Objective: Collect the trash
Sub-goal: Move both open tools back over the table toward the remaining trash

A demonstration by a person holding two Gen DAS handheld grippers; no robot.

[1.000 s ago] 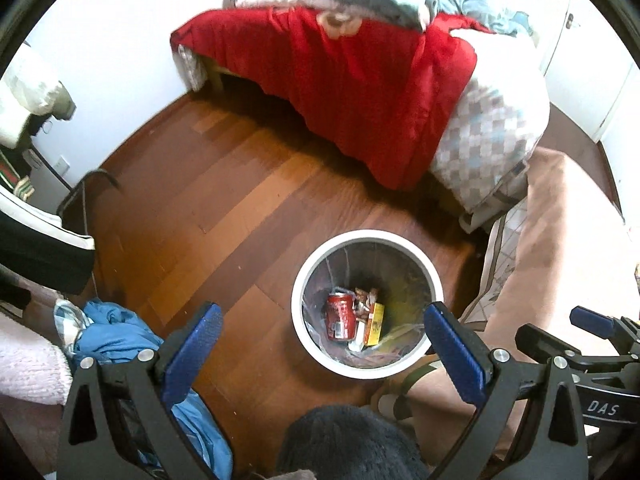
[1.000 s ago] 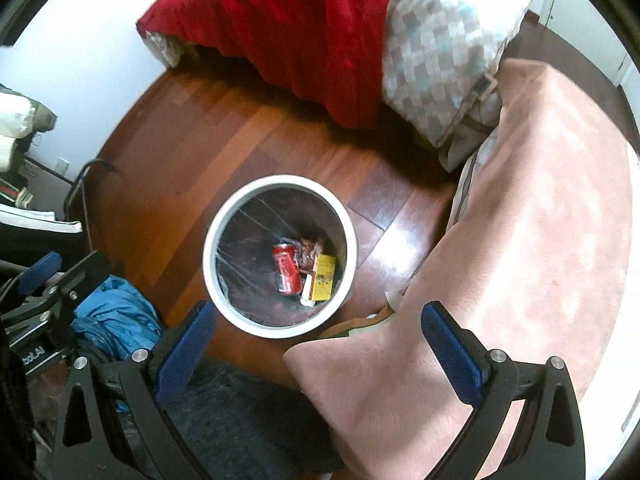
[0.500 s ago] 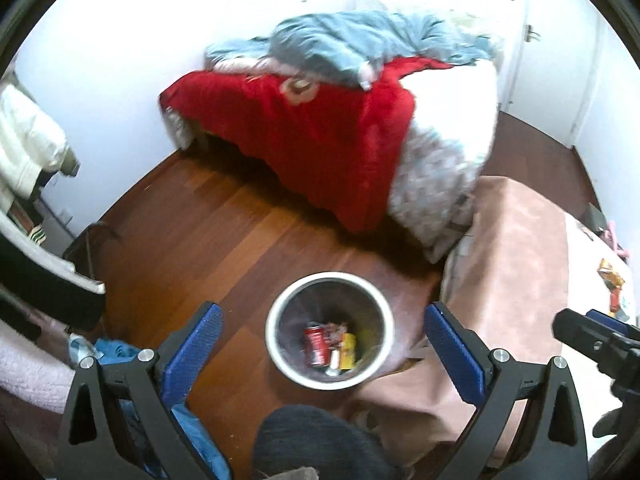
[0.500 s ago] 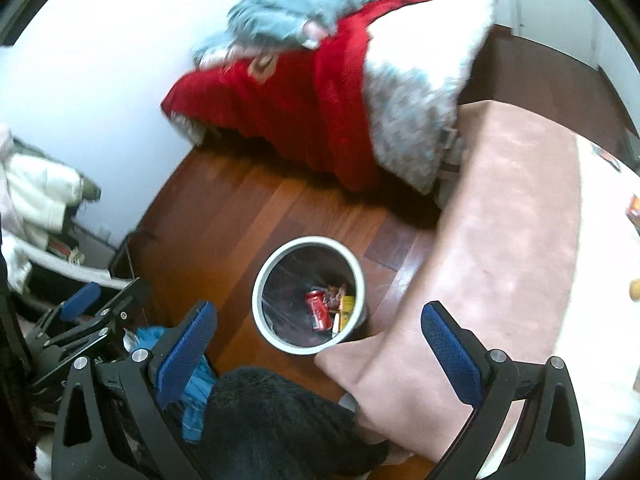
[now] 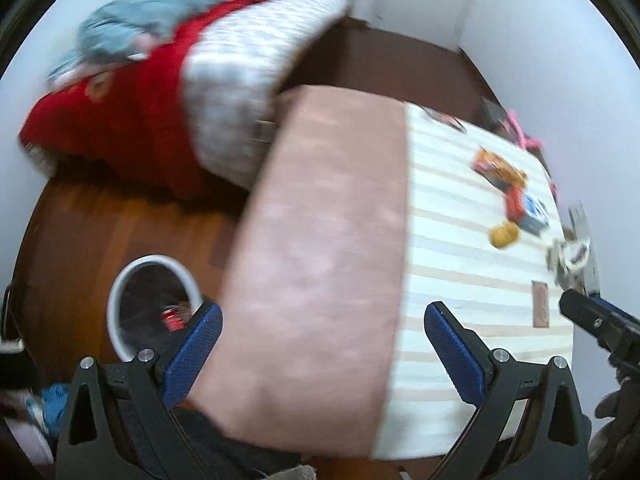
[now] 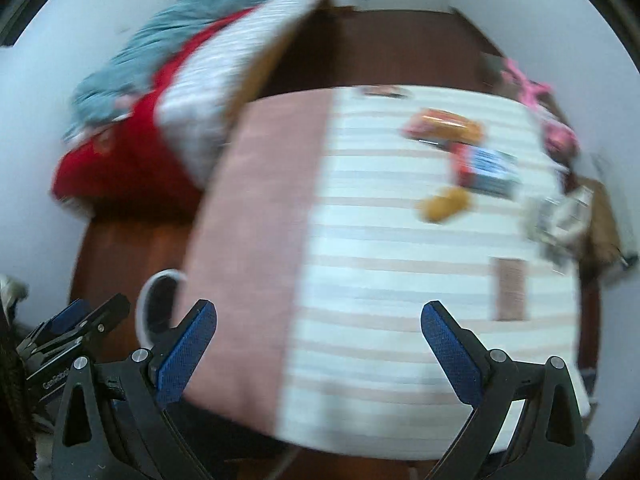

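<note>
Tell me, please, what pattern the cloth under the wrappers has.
Cream with pale pinkish horizontal stripes; the cloth shows best in the right wrist view.

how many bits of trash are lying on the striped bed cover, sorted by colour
Orange wrapper: 1
Red and blue packet: 1
Yellow crumpled lump: 1
White crumpled wrapper: 1
Brown flat piece: 1
Total: 5. The frames are blurred, so a dark item at the far edge of the striped bed cover is left out.

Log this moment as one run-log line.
left gripper open, empty | right gripper open, empty | white round trash bin holds red can | wrappers on striped bed
</note>
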